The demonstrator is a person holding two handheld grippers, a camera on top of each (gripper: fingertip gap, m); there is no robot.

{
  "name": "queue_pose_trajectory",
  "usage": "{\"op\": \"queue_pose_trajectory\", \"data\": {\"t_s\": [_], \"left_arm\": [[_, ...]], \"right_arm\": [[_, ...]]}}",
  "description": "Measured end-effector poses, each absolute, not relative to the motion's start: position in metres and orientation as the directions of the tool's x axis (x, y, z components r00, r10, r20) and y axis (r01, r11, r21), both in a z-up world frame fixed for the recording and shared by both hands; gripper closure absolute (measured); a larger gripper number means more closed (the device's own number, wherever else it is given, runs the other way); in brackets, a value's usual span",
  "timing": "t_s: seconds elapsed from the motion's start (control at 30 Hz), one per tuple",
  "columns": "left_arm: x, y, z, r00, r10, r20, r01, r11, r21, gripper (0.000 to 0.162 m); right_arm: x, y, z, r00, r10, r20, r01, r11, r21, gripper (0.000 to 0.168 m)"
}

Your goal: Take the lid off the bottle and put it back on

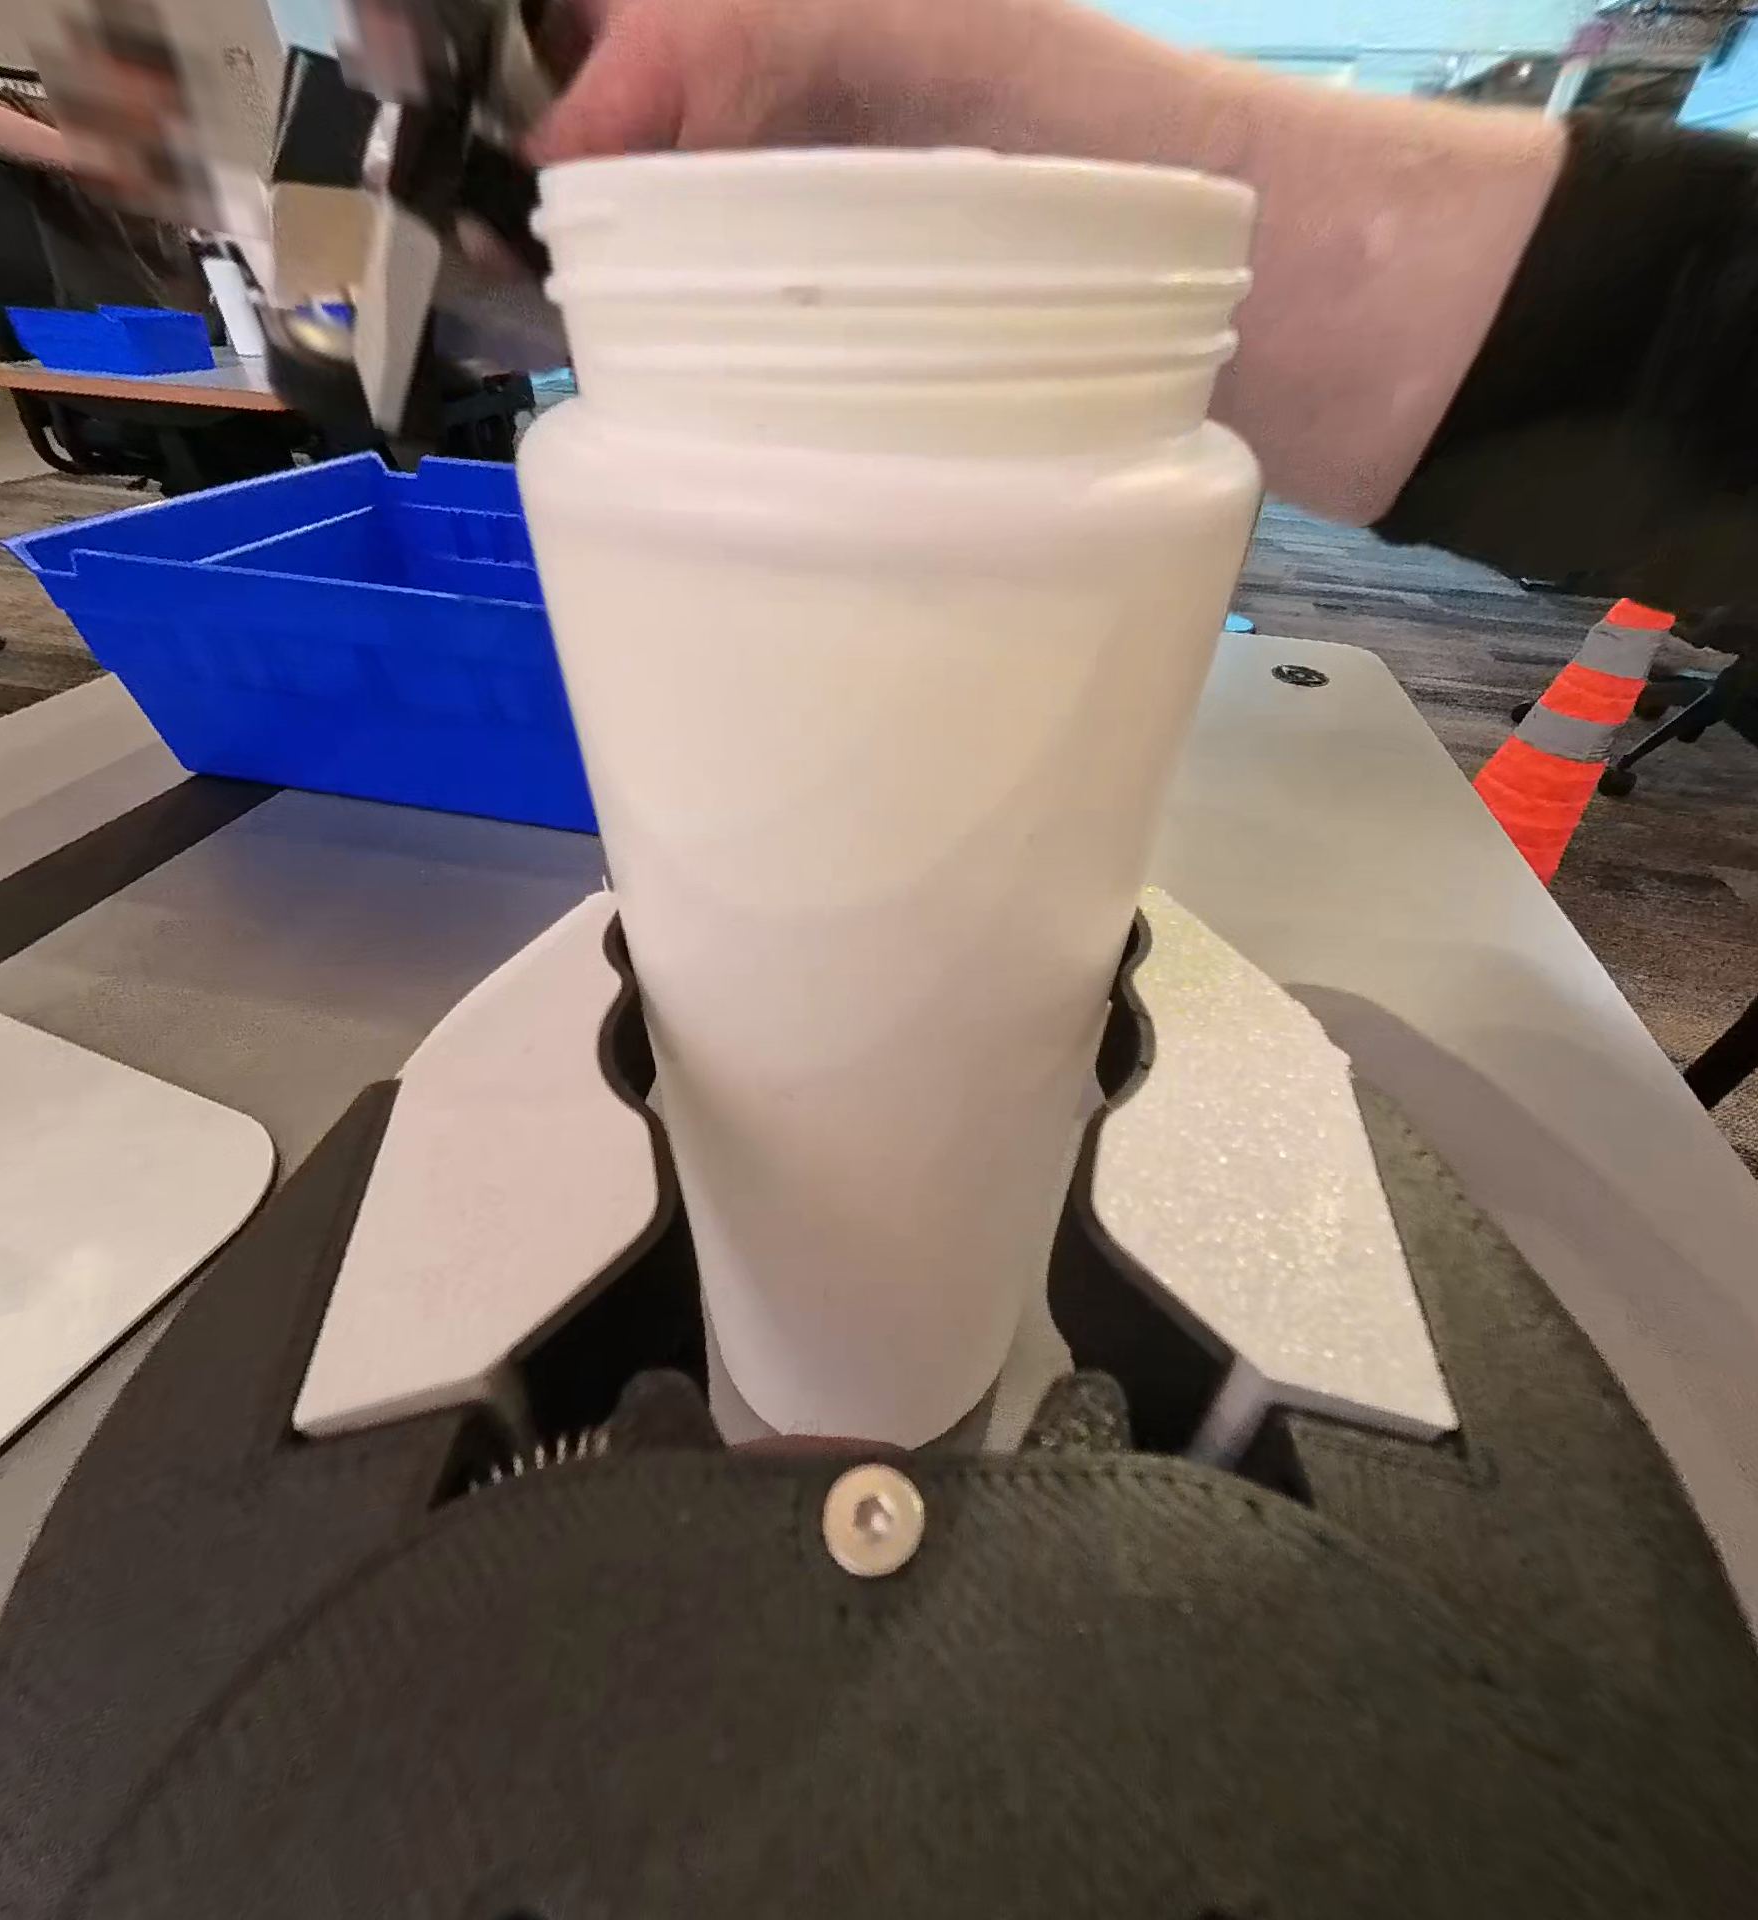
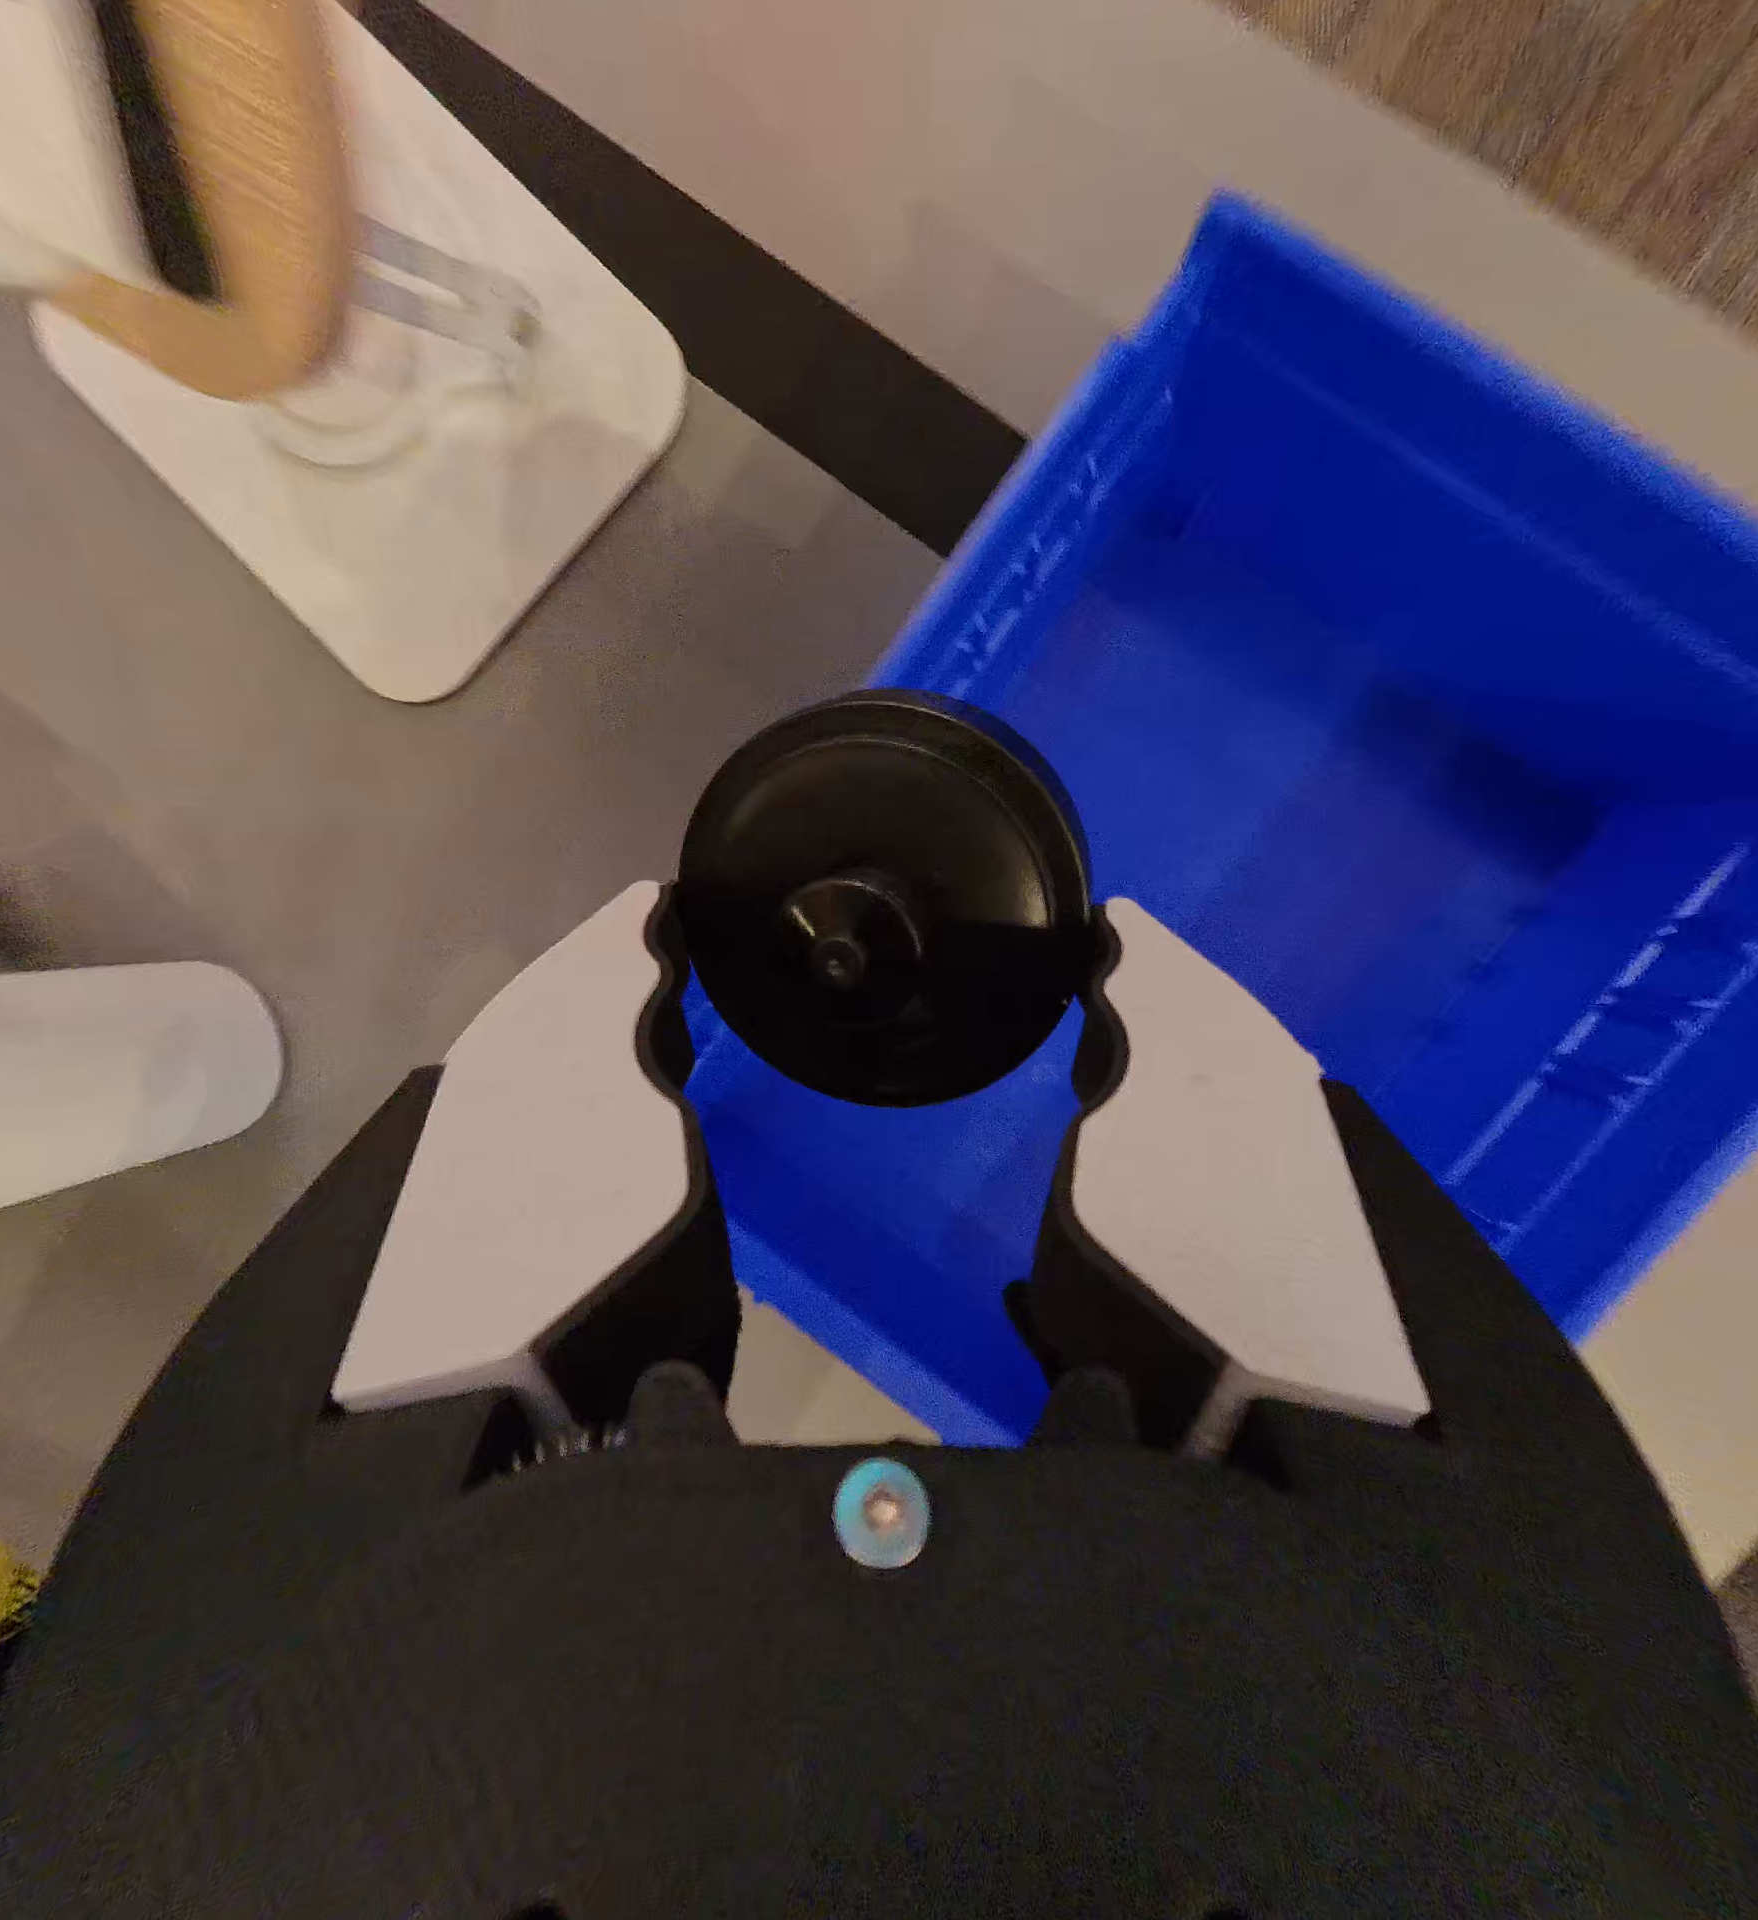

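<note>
While the left gripper (image 1: pixel 875 1049) clamps the white bottle (image 1: pixel 885 727) low on its body, jaws narrowed against both sides, the threaded neck stands bare and upright w/ nothing on it. That low grip looks deliberate: it leaves the whole neck free for re-capping and braces the bottle against twisting.

Right gripper (image 2: pixel 880 966) holds the black lid (image 2: pixel 880 904) pinched at its rim between the fingertips, jaws at mid-width, lid's hollow underside facing the camera. It hangs over the near edge of the blue bin (image 2: pixel 1426 831), well apart from the bottle, which shows only as a white blurred shape at that view's left edge. So the removal half looks done; putting it back on is not yet begun.

In the left wrist view the person's hand (image 1: pixel 802 73) and forearm reach across behind and above the bottle mouth, w/ the other gripper a blur at upper left.

Around: grey surface (image 1: pixel 283 935), blue bin just beside the bottle on its left, white rounded pad (image 2: pixel 387 499) carrying what seems a clear glass item and a tan blurred thing, can't tell what. Orange cone (image 1: pixel 1571 748) on the floor, far off.

Obstacles: nothing sits btwn lid and neck. Main risk, imo, is cross-threading if the lid lands tilted; the bin underneath would catch a dropped lid.
</note>
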State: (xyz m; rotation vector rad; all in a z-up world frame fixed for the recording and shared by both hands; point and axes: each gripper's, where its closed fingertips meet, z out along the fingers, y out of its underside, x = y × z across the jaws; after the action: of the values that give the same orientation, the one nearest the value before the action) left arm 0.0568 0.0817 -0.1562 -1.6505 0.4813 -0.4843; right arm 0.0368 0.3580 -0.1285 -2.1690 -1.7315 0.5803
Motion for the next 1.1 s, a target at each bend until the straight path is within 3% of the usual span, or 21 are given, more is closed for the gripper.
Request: {"op": "queue_pose_trajectory", "data": {"t_s": [0.23, 0.33, 0.53, 0.6, 0.67, 0.73, 0.87, 0.97, 1.1], "left_arm": [[0.057, 0.082, -0.156, 0.822, -0.568, 0.040, -0.038, -0.125, -0.991, 0.076], [0.057, 0.082, -0.156, 0.821, -0.570, 0.040, -0.038, -0.124, -0.992, 0.076], [0.058, 0.082, -0.156, 0.819, -0.572, 0.040, -0.039, -0.125, -0.991, 0.076], [0.058, 0.082, -0.156, 0.819, -0.573, 0.043, -0.036, -0.126, -0.991, 0.076], [0.058, 0.082, -0.156, 0.819, -0.572, 0.042, -0.037, -0.126, -0.991, 0.076], [0.058, 0.082, -0.156, 0.820, -0.571, 0.042, -0.037, -0.127, -0.991, 0.076], [0.058, 0.082, -0.156, 0.820, -0.571, 0.045, -0.034, -0.126, -0.991, 0.076], [0.058, 0.082, -0.156, 0.820, -0.570, 0.047, -0.031, -0.127, -0.991, 0.076], [0.059, 0.083, -0.156, 0.821, -0.569, 0.046, -0.032, -0.127, -0.991, 0.077]], "right_arm": [[0.036, 0.394, -0.225, 0.307, 0.938, -0.164, 0.864, -0.347, -0.366, 0.094], [0.028, 0.404, -0.242, 0.327, 0.934, -0.143, 0.855, -0.357, -0.377, 0.094], [0.031, 0.407, -0.206, 0.340, 0.930, -0.138, 0.778, -0.361, -0.514, 0.087], [0.040, 0.402, -0.200, 0.339, 0.932, -0.131, 0.789, -0.357, -0.499, 0.084], [0.042, 0.384, -0.176, 0.309, 0.938, -0.158, 0.747, -0.343, -0.569, 0.088], [0.043, 0.355, -0.144, 0.231, 0.964, -0.135, 0.704, -0.261, -0.661, 0.092], [0.046, 0.254, -0.104, -0.086, 0.995, -0.048, 0.621, 0.016, -0.784, 0.074], [0.049, 0.168, -0.102, -0.315, 0.947, -0.057, 0.543, 0.131, -0.829, 0.042], [0.053, 0.078, -0.117, -0.539, 0.824, -0.177, 0.474, 0.123, -0.872, 0.039]]}}
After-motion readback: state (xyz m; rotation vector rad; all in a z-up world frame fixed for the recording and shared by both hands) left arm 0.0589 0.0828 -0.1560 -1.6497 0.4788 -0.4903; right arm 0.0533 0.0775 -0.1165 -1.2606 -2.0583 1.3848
